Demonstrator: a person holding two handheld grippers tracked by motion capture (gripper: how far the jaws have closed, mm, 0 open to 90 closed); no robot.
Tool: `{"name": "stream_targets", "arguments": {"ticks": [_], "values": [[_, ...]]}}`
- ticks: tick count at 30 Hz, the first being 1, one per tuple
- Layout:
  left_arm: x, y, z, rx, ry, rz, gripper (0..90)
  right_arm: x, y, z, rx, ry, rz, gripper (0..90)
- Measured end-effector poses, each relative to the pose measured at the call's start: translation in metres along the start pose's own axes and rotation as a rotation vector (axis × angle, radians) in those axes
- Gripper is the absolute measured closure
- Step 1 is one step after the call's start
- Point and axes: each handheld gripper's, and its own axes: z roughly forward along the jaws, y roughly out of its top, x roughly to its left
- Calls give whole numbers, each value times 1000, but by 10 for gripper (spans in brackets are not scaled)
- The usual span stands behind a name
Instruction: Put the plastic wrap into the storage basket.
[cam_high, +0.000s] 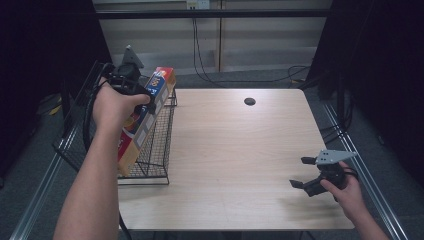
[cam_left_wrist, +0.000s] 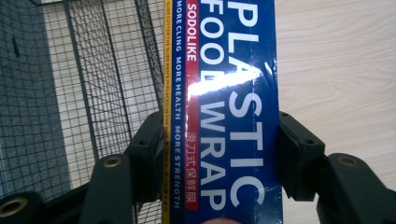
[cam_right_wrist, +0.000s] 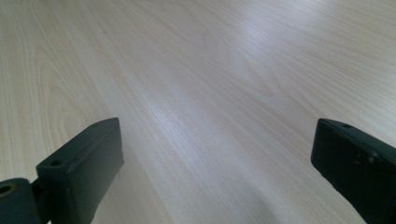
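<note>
At the left edge of the table (cam_high: 235, 150), one black wire basket (cam_high: 157, 145) is standing open-topped. The left gripper (cam_high: 145, 97) is clamping one long blue plastic-wrap box (cam_left_wrist: 229, 116) across its narrow width, jaws pressing on both long sides, apparently so the box stays aligned with the basket while being carried. The box is hanging tilted over the basket's table-side wall; whether it is touching the wire is unclear. Farther right, the tabletop is lying bare apart from one dark cable hole (cam_high: 249, 101). At the far right, the right gripper (cam_high: 304, 172) is idling low over the wood, jaws spread wide, gripping nothing.
</note>
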Motion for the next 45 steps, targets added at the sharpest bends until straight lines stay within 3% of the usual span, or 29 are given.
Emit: {"name": "stream_targets", "arguments": {"ticks": [14, 29, 40, 45], "values": [[13, -4, -3, -5, 15, -15, 432, 1, 0, 2, 4, -4, -1, 22], [35, -10, -4, -27, 46, -92, 432, 1, 1, 2, 5, 3, -2, 22], [50, -13, -3, -24, 74, -115, 432, 1, 1, 3, 4, 3, -3, 22], [55, -15, -1, -24, 64, -126, 432, 2, 0, 5, 8, 6, -4, 22]]}}
